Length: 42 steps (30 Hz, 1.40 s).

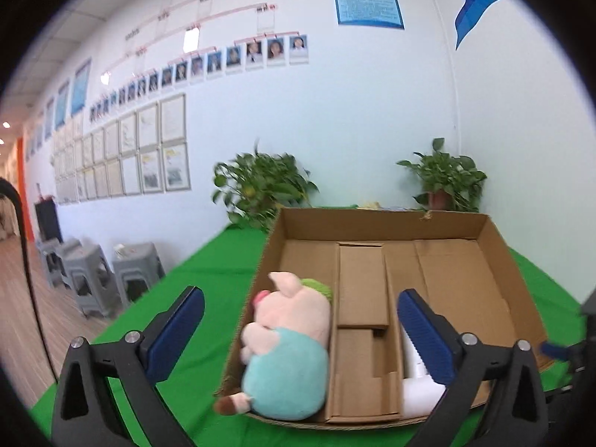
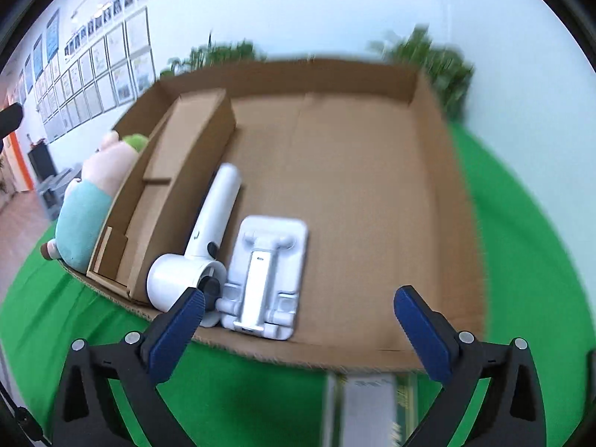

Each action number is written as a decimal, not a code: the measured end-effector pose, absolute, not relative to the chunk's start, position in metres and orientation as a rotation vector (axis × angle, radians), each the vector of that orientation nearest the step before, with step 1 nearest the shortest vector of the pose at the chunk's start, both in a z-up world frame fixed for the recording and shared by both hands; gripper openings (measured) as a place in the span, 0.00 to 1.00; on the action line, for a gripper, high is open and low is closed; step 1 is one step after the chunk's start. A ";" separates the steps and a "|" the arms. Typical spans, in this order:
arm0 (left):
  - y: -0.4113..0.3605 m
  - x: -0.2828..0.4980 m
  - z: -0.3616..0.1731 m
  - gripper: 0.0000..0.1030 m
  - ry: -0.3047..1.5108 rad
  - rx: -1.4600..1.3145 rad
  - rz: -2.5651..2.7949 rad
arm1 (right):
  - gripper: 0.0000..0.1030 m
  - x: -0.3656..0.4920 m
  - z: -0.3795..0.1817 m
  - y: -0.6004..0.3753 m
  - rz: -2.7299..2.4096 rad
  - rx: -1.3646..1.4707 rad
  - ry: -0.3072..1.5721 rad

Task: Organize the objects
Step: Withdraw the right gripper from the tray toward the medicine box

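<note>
A shallow cardboard box (image 1: 458,219) (image 2: 428,171) lies on the green table. A pink pig plush (image 1: 287,350) (image 2: 89,201) in a teal shirt lies in its left compartment, beside a cardboard divider (image 1: 361,287) (image 2: 186,156). A white hair dryer (image 2: 205,238) (image 1: 417,380) and a white folding stand (image 2: 264,275) lie in the big compartment. My left gripper (image 1: 301,320) is open and empty above the box's near edge. My right gripper (image 2: 298,309) is open and empty above the box's near edge, over the stand. A blurred box-like object (image 2: 365,406) lies on the cloth below it.
Green cloth (image 1: 208,272) (image 2: 521,231) covers the table. Two potted plants (image 1: 260,186) (image 1: 447,178) stand behind the box against the wall. Grey stools (image 1: 111,272) stand on the floor to the left. The other gripper's dark body (image 1: 581,339) shows at the right edge.
</note>
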State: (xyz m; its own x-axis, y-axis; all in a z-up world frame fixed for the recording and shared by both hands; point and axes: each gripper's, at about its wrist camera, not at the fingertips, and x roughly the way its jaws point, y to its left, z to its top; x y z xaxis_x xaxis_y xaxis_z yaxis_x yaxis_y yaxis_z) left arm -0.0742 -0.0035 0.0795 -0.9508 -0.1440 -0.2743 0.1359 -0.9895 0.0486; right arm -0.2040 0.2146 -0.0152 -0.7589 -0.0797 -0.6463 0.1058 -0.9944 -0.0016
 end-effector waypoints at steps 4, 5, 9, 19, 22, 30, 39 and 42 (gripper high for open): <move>0.005 -0.065 0.046 1.00 -0.059 0.454 -2.943 | 0.99 -0.142 -0.007 0.226 -3.018 0.826 0.073; 0.008 -0.062 0.038 1.00 -0.047 0.481 -2.951 | 0.99 -0.130 -0.006 0.228 -3.016 0.804 0.052; 0.025 -0.056 0.018 1.00 -0.083 0.535 -2.995 | 0.99 -0.096 0.000 0.227 -3.011 0.701 0.046; 0.050 -0.044 -0.001 1.00 -0.145 0.617 -3.028 | 0.99 -0.047 0.005 0.233 -2.981 0.654 0.035; 0.047 -0.043 -0.002 1.00 -0.129 0.614 -3.018 | 0.99 -0.047 0.001 0.233 -2.986 0.675 0.058; 0.040 -0.051 -0.012 0.09 -0.068 0.772 -3.012 | 0.39 -0.045 -0.002 0.234 -2.954 0.677 0.015; 0.035 -0.033 -0.002 0.96 0.007 0.604 -3.043 | 0.83 -0.042 -0.001 0.232 -2.963 0.668 0.056; 0.041 -0.033 -0.001 0.96 -0.076 0.619 -3.046 | 0.91 -0.041 0.000 0.232 -2.948 0.657 0.038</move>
State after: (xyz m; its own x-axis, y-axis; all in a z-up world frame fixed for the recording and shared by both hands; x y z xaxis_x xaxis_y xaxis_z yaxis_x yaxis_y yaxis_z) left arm -0.0330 0.0415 -0.0009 -0.9202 -0.0419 -0.3893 0.0224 -0.9983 0.0544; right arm -0.0405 0.2323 -0.0002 -0.8985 -0.1124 -0.4242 0.1234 -0.9924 0.0017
